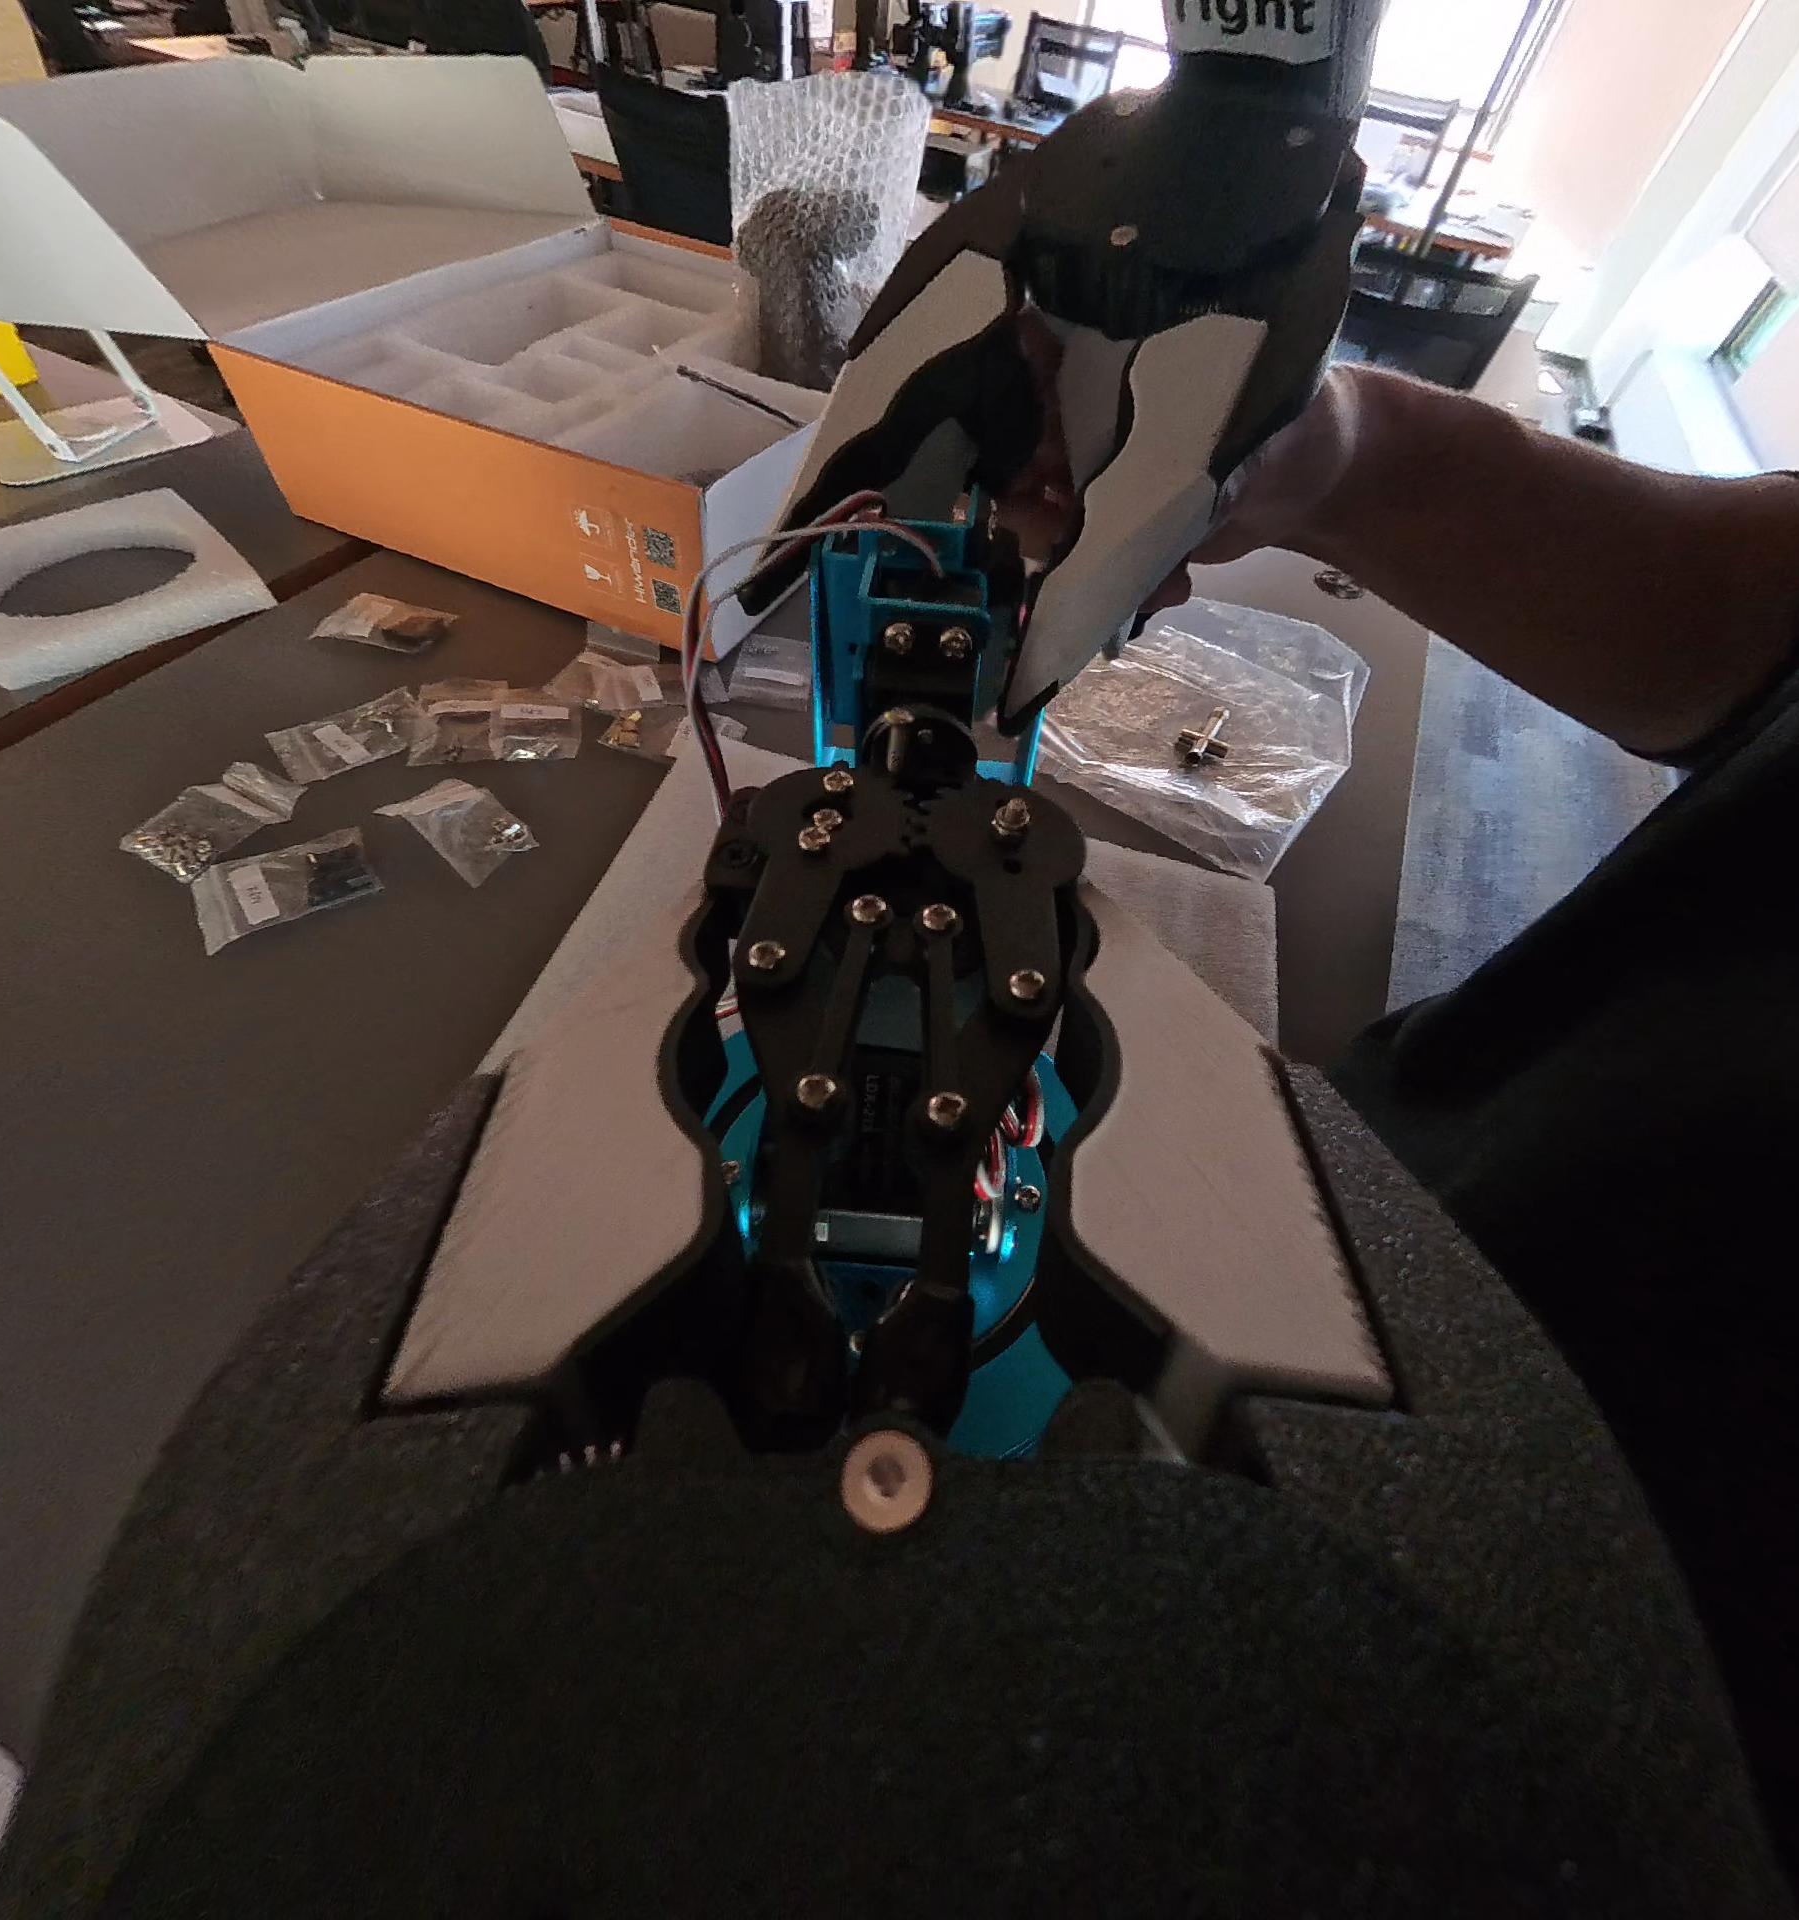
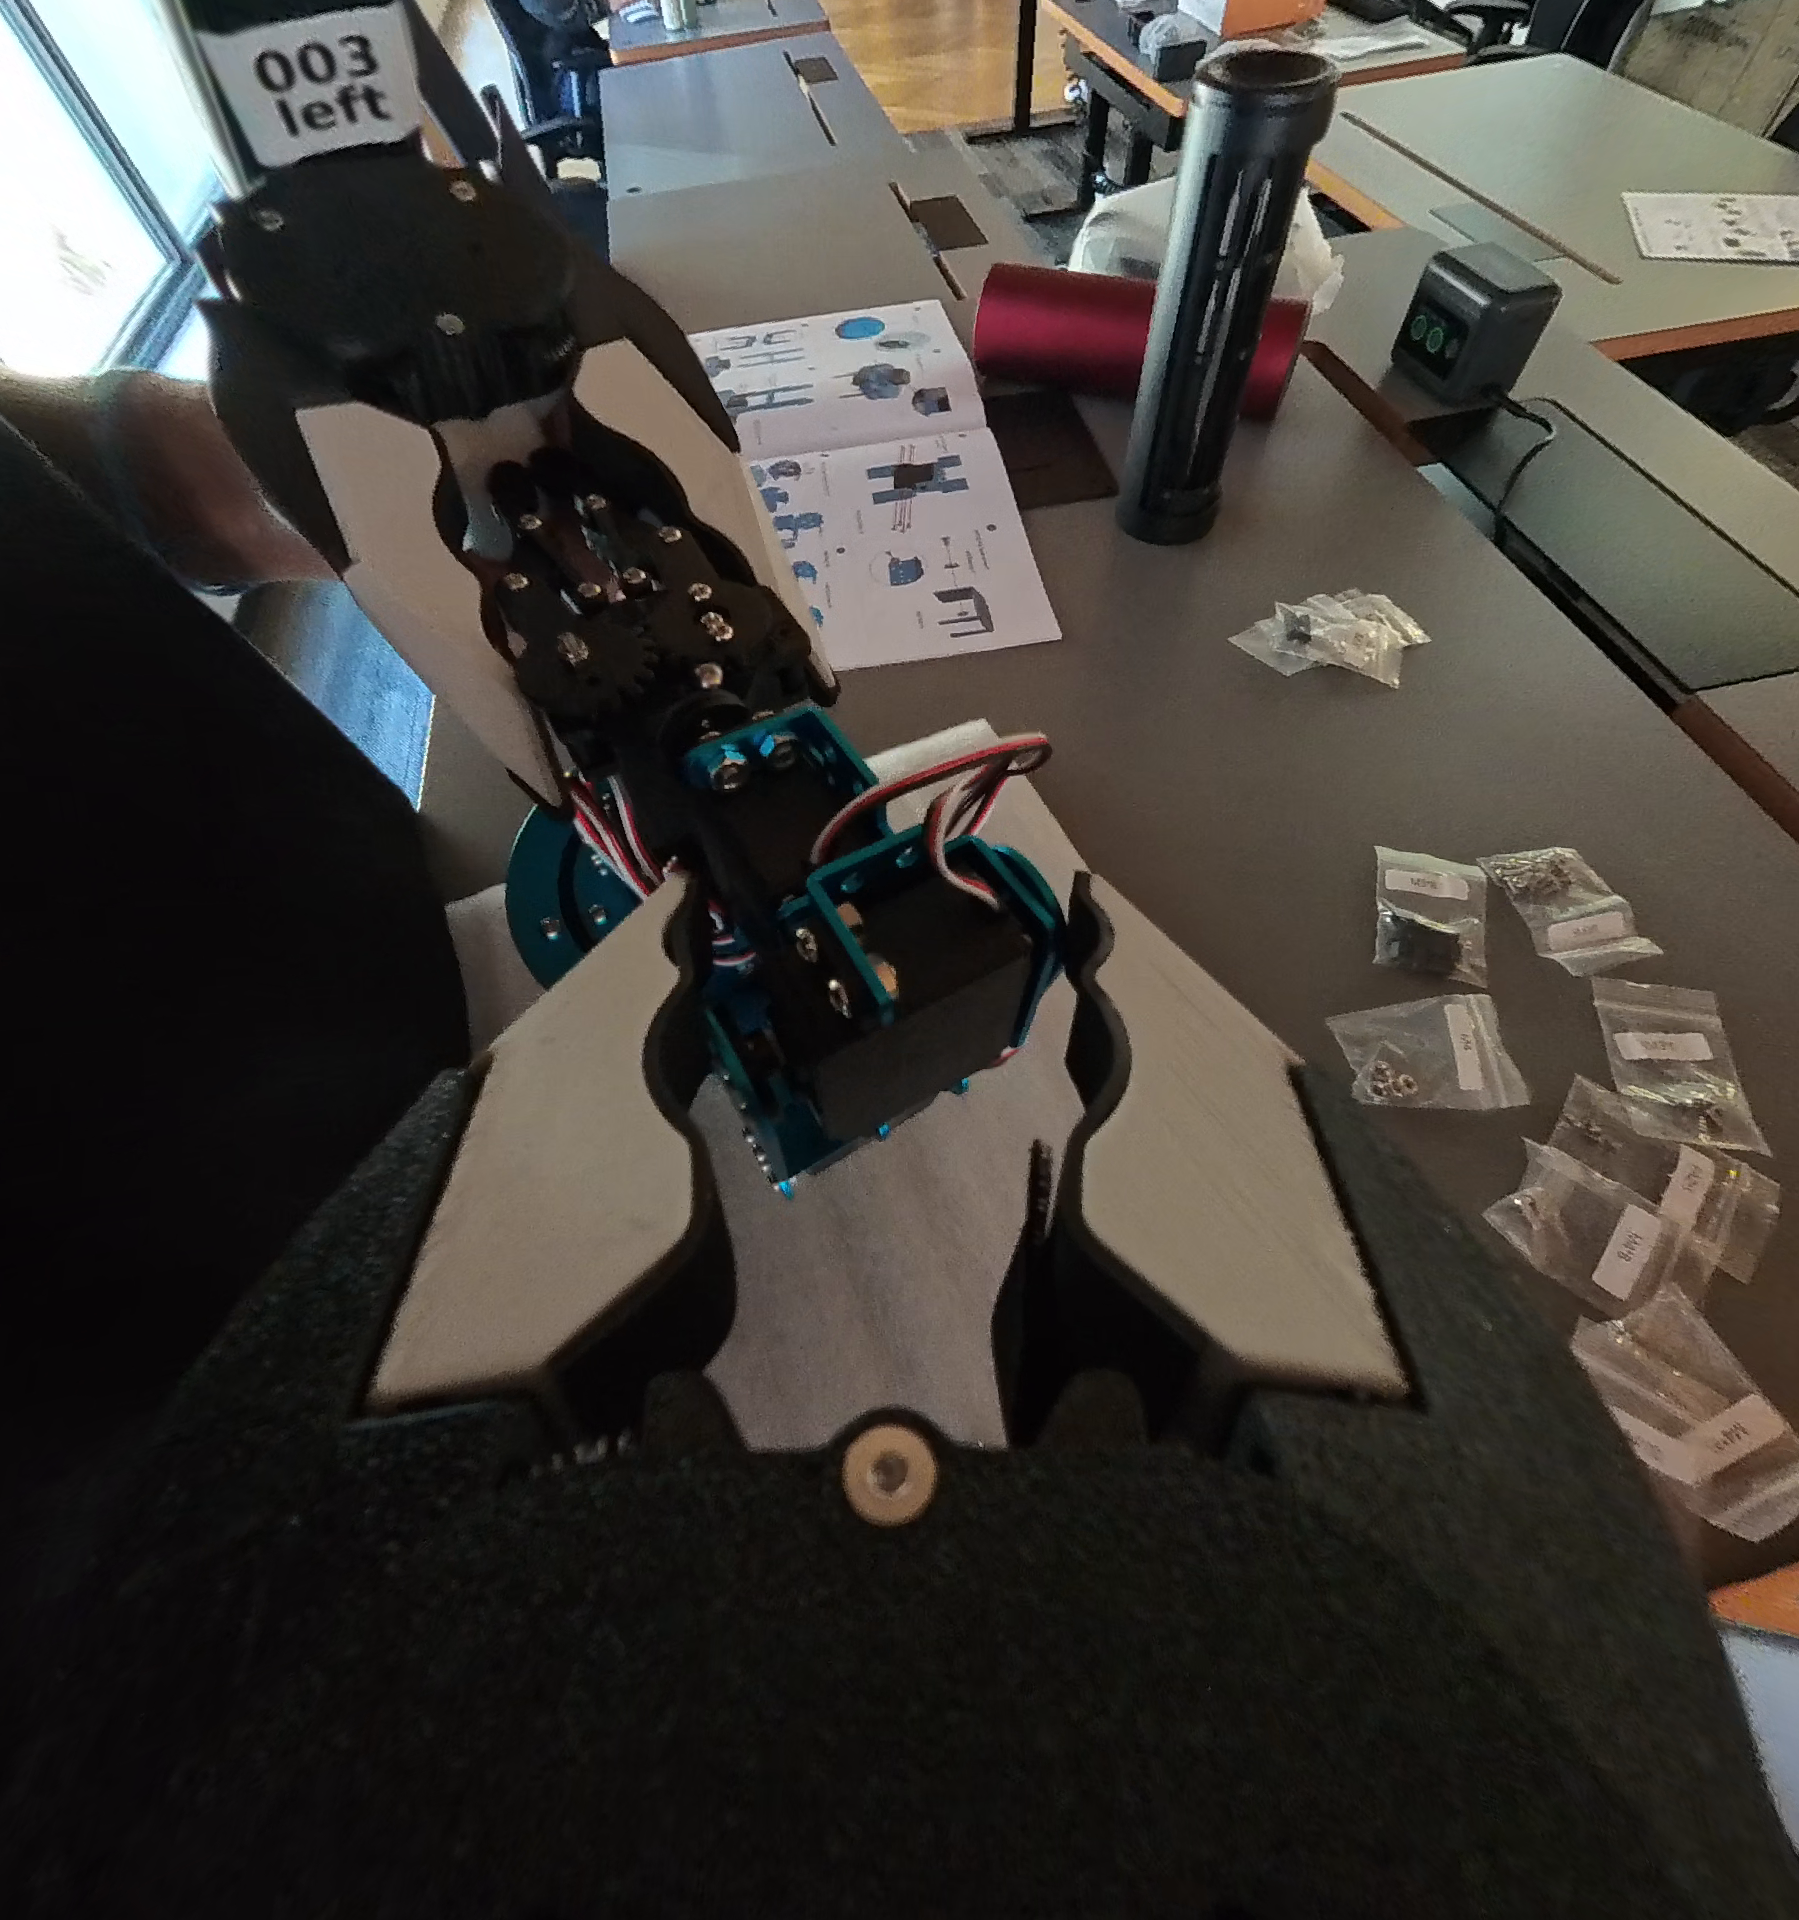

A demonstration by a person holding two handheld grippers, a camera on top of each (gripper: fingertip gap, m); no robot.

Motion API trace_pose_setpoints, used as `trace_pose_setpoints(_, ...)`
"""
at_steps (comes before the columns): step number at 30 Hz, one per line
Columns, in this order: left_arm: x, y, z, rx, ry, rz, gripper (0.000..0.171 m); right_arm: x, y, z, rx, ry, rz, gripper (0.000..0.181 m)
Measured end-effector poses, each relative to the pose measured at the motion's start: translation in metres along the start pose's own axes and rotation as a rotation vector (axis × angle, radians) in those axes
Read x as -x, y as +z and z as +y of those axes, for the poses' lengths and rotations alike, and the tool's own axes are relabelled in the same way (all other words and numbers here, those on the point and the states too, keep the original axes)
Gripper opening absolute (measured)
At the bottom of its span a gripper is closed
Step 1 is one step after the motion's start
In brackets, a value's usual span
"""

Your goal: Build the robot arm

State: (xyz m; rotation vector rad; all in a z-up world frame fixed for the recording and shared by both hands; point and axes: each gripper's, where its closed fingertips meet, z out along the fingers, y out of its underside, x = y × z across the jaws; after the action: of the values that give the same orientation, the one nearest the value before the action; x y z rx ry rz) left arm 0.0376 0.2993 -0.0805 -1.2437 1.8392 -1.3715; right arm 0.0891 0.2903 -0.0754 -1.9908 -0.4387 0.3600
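Grey-brown table [image 2: 1238, 831], open office behind.

- Right gripper [image 2: 879, 904]: the blue servo bracket [image 2: 926, 935] of a small robot arm fills the gap between its jaws. They appear clenched on it, though contact on the near side is hard to confirm.
- Just beyond those jaws, red-white-black servo wires [image 2: 936, 790] loop up loose. Risk: a finger edge could snag or pinch one if the grip shifts.
- Left gripper [image 1: 905, 862]: jaws set either side of the arm's black claw [image 1: 905, 935], seemingly grasping it.
- Risk: with both ends held, any twist or pull between the grippers would load the joint and its gears.
- Blue base disc [image 2: 552, 894] sits below the left gripper's jaws.
- Right of the right gripper's jaws: screw bags [image 2: 1560, 1039], which a swing could scatter.
- Farther: manual [image 2: 895, 488], black tube [image 2: 1217, 291].
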Motion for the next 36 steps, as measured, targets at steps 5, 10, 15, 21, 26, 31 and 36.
trace_pose_setpoints(5, -0.0042, 0.0003, -0.0006, 0.013, 0.053, 0.002, 0.062, 0.0041, -0.0035, 0.0015, -0.018, -0.021, -0.015, 0.068)
trace_pose_setpoints(10, -0.0030, 0.0016, -0.0014, 0.030, 0.080, 0.033, 0.062, 0.0023, -0.0036, 0.0018, -0.027, -0.023, -0.041, 0.068)
trace_pose_setpoints(15, -0.0011, 0.0018, -0.0013, 0.030, 0.085, 0.028, 0.062, 0.0012, -0.0030, 0.0019, -0.014, -0.019, -0.039, 0.068)
trace_pose_setpoints(21, 0.0010, 0.0020, -0.0014, 0.021, 0.104, 0.008, 0.062, 0.0002, -0.0026, 0.0021, -0.007, -0.009, -0.038, 0.068)
trace_pose_setpoints(26, 0.0020, 0.0025, -0.0018, 0.024, 0.128, -0.005, 0.062, -0.0003, -0.0027, 0.0027, 0.000, -0.006, -0.040, 0.068)
trace_pose_setpoints(31, 0.0027, 0.0036, -0.0020, 0.021, 0.128, -0.008, 0.062, -0.0014, -0.0031, 0.0034, 0.004, 0.003, -0.040, 0.068)
trace_pose_setpoints(36, 0.0033, 0.0039, -0.0021, 0.019, 0.133, -0.012, 0.063, -0.0017, -0.0033, 0.0039, 0.009, 0.008, -0.036, 0.068)
